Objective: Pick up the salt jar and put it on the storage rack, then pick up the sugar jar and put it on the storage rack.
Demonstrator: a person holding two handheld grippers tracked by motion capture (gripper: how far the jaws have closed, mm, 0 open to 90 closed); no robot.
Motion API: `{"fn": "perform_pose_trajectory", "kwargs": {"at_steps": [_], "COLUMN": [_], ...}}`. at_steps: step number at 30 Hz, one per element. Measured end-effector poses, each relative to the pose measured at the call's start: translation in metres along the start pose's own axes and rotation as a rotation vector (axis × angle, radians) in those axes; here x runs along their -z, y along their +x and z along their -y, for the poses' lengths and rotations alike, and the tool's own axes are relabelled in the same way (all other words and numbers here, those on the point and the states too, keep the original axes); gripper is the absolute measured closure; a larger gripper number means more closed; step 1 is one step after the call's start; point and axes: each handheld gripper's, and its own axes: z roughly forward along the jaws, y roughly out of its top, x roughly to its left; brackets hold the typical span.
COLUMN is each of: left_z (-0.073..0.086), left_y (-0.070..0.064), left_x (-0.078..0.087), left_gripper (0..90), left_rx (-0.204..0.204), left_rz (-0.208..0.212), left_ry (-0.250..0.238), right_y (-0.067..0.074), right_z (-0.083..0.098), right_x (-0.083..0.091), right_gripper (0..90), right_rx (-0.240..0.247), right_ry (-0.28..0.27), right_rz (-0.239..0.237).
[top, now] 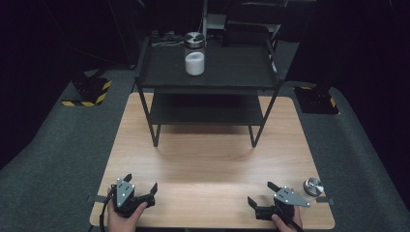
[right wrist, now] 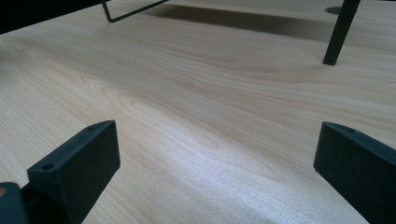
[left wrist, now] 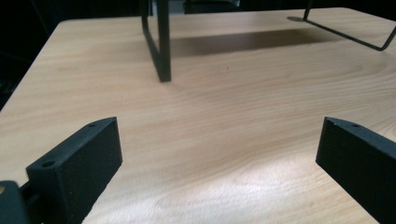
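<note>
Wooden tabletop (top: pixel 208 159) carries a black two-tier shelf rack (top: pixel 208 72) at its far half; use the rack as landmark. On the rack's top tier, toward its back and a bit left of centre, stands a clear jar (top: pixel 194 54) with white contents and a metal lid, upright, long axis vertical. On the near side of the rack, well apart from it at the tabletop's near right corner, sits a small metal-lidded thing (top: pixel 314 187), probably a second jar or a loose lid, too small to tell. Left hand-held gripper (top: pixel 136 192) rests near the tabletop's near left edge, jaws spread wide, nothing between them; its own view shows bare wood and the rack's front left leg (left wrist: pixel 163 42) ahead. Right hand-held gripper (top: pixel 263 195) rests near the near right edge, jaws also spread wide and empty, pointing up-left toward the rack leg (right wrist: pixel 340 32). Key relation: the small metal thing lies just beside the right hand-held gripper, to its right and slightly farther toward the rack, outside the jaws, so the right hand is much nearer. The jar on the rack is far from both, straight ahead and higher.
</note>
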Motion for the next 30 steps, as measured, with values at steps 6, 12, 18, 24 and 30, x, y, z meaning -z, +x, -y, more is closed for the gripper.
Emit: {"fn": "perform_pose_trajectory", "kwargs": {"at_steps": [6, 12, 18, 24, 30], "left_z": [0.0057, 0.0048, 0.0053, 0.0034, 0.0047], "left_y": [-0.0002, -0.0019, -0.0018, -0.0012, -0.0016], "left_x": [-0.0027, -0.0067, -0.0067, -0.0079, -0.0071], "left_gripper": [0.6, 0.6, 0.6, 0.6, 0.6], "left_rx": [-0.019, -0.026, -0.027, -0.019, -0.038], "left_rz": [0.029, 0.038, 0.04, 0.039, 0.046], "left_ry": [0.008, 0.03, 0.027, 0.037, 0.029], "right_y": [-0.0017, -0.0017, -0.0016, -0.0023, -0.0011], "right_z": [-0.0009, -0.0007, -0.0005, -0.0005, -0.0006], "right_x": [-0.0006, -0.0006, -0.0006, -0.0008, -0.0008], "right_gripper": [0.1, 0.1, 0.1, 0.1, 0.1], "right_rx": [-0.003, -0.005, -0.003, -0.006, -0.003], "right_ry": [0.004, 0.004, 0.003, 0.002, 0.002], "right_rz": [-0.007, -0.007, -0.008, -0.01, -0.005]}}
